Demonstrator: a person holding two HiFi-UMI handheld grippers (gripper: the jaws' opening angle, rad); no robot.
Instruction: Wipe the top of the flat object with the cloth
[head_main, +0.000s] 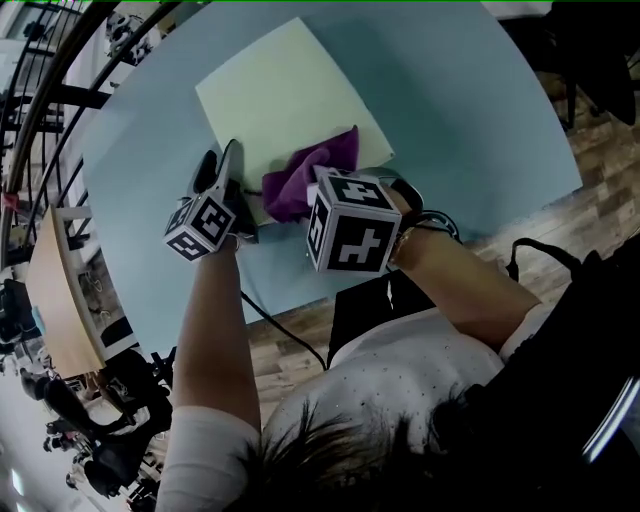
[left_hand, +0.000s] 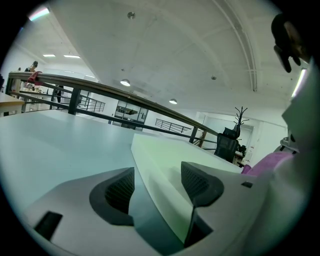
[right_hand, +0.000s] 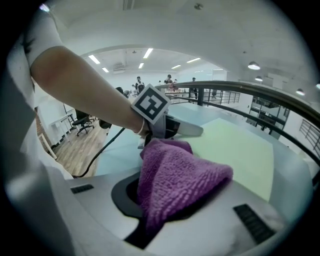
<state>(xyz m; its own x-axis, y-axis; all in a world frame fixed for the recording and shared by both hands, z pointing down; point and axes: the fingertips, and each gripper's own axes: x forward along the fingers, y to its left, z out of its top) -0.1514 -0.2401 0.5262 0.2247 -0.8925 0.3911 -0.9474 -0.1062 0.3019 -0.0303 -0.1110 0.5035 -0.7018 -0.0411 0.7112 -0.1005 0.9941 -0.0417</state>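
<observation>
A pale yellow-green flat board (head_main: 285, 90) lies on the round light-blue table (head_main: 460, 120). My right gripper (right_hand: 167, 200) is shut on a purple cloth (right_hand: 175, 175), which bulges out between its jaws. In the head view the cloth (head_main: 310, 170) rests on the board's near edge. My left gripper (head_main: 220, 165) sits at the board's near left corner. Its jaws stand open, with the board's edge (left_hand: 170, 155) running between them and the right finger over the board. The pads do not press on it. The cloth (left_hand: 270, 161) shows at the right of that view.
A black cable (head_main: 270, 320) runs from the left gripper across the table's near edge to the wood floor (head_main: 600, 170). A curved railing (left_hand: 125, 97) runs beyond the table. A wooden desk (head_main: 60, 290) and dark chairs stand at the left.
</observation>
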